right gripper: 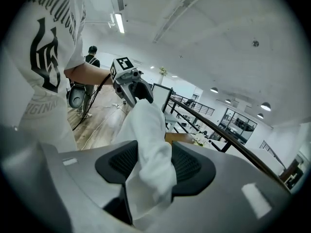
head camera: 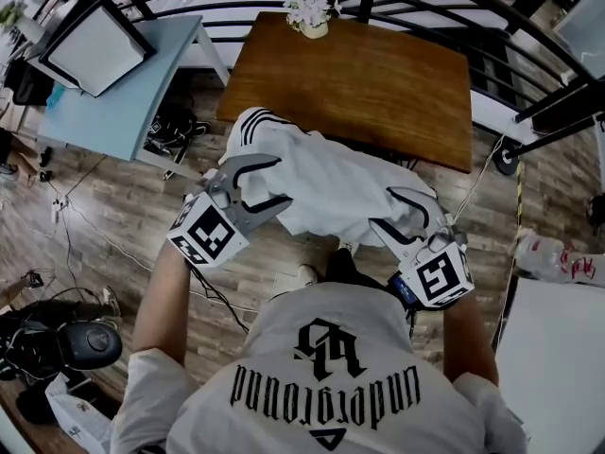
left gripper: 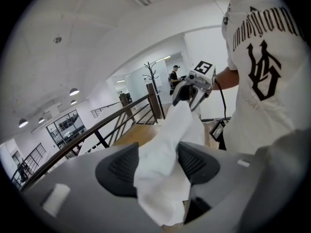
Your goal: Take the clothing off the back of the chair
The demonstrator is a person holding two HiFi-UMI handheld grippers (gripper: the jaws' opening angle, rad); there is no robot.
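Now, white garment [head camera: 331, 183] stretched between my left gripper [head camera: 282, 183] and right gripper [head camera: 386, 208].
Each pair of jaws is closed on a bunched fold of the cloth, pads pressing it from both sides. The garment hangs in front of me, over the near edge of the brown table [head camera: 378, 74].

We see a brown wooden table [head camera: 378, 83] at twelve o'clock, a small pot of white flowers [head camera: 310, 17] on its far edge, and a pale blue table [head camera: 123, 102] at ten o'clock. On the plank floor [head camera: 113, 187] lie cables [head camera: 66, 225] at nine o'clock and a plastic bottle [head camera: 553, 253] at three o'clock.
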